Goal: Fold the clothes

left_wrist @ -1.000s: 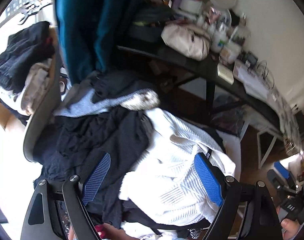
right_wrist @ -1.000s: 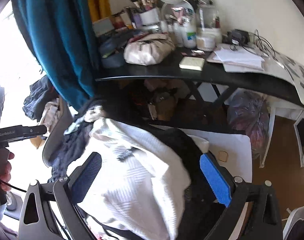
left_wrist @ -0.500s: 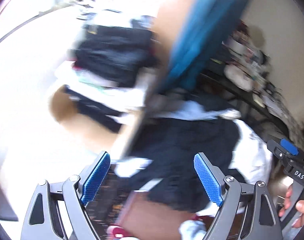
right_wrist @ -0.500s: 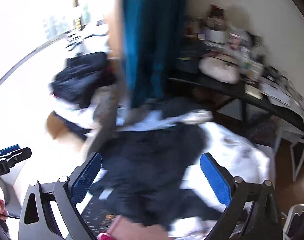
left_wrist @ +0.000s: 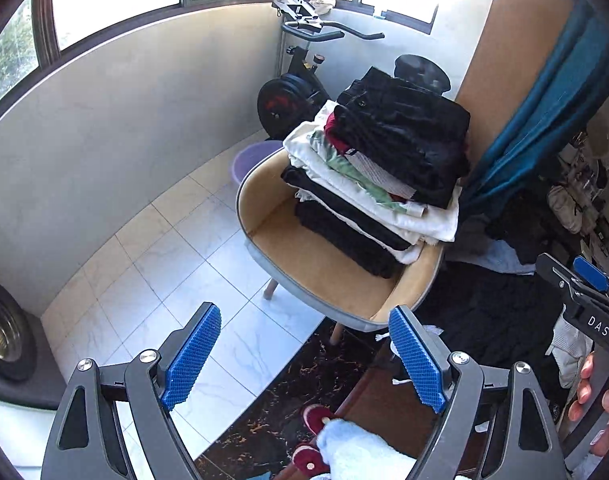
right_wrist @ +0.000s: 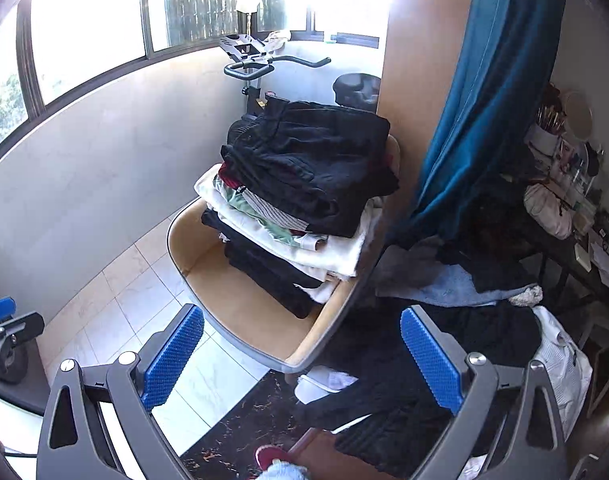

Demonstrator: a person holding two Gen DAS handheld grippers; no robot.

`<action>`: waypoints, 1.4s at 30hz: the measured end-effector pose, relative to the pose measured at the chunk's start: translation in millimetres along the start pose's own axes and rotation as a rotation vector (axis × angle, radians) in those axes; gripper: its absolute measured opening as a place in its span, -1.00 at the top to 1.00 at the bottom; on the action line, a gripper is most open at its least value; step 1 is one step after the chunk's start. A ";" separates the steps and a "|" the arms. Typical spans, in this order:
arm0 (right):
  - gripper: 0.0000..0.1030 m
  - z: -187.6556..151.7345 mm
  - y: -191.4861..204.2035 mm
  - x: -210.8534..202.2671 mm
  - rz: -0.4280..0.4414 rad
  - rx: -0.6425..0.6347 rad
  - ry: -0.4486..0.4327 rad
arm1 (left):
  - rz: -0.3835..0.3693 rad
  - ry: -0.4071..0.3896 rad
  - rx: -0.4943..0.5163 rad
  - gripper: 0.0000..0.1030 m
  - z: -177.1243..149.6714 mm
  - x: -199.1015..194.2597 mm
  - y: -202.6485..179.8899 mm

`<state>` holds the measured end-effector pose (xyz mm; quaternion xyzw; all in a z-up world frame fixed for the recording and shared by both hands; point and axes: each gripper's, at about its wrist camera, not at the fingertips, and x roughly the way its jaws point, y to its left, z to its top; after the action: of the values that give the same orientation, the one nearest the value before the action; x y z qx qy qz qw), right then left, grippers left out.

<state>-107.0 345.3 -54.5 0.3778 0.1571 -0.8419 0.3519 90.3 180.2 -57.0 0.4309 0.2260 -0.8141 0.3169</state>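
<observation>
Left gripper (left_wrist: 304, 354) gapes wide over white floor tiles (left_wrist: 208, 264), nothing held. Tan shell chair (left_wrist: 324, 268) carries the folded stack of dark and pale clothes (left_wrist: 384, 176). Right gripper (right_wrist: 302, 360), equally wide and empty, hovers above the loose black and white clothes heap (right_wrist: 464, 344).

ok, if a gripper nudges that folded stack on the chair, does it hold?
Probably not. The folded stack is tall and its layers overhang unevenly, so upper pieces would likely slide. The black top garment looks soft and would sag if lifted. The chair seat curves, which may encourage tipping.
</observation>
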 end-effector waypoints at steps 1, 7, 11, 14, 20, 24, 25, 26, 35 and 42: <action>-0.93 3.1 3.4 7.0 0.000 0.021 0.011 | 0.004 -0.004 0.007 -0.66 8.2 3.4 4.6; -0.93 38.6 12.1 45.7 -0.010 0.108 0.027 | -0.033 -0.059 0.084 -0.66 90.0 19.2 12.5; -0.93 72.2 12.0 61.3 -0.012 0.179 0.017 | -0.034 -0.055 0.141 -0.66 142.3 30.9 8.0; -0.93 97.8 10.5 70.7 -0.006 0.244 0.021 | -0.029 -0.079 0.176 -0.66 177.6 37.9 4.6; -0.93 143.0 16.7 76.3 -0.050 0.258 -0.025 | -0.068 -0.117 0.248 -0.66 227.9 55.5 -8.7; -0.93 151.8 30.0 72.0 -0.089 0.256 -0.033 | -0.050 -0.160 0.369 -0.66 241.4 67.7 -20.6; -0.93 152.7 34.2 71.6 -0.104 0.258 -0.035 | -0.066 -0.151 0.387 -0.66 244.7 73.0 -21.7; -0.93 152.8 38.4 72.4 -0.115 0.260 -0.032 | -0.089 -0.139 0.400 -0.66 248.1 78.7 -21.8; -0.93 151.0 100.9 84.5 -0.289 0.390 -0.010 | -0.227 0.010 0.513 -0.66 258.6 121.9 22.5; -0.93 120.8 163.0 85.2 -0.400 0.506 0.058 | -0.278 0.084 0.622 -0.66 254.7 137.8 56.4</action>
<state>-94.4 126.3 -37.5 0.4388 0.0240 -0.8956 0.0698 -70.8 -66.7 -44.7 0.5052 0.0361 -0.8610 0.0470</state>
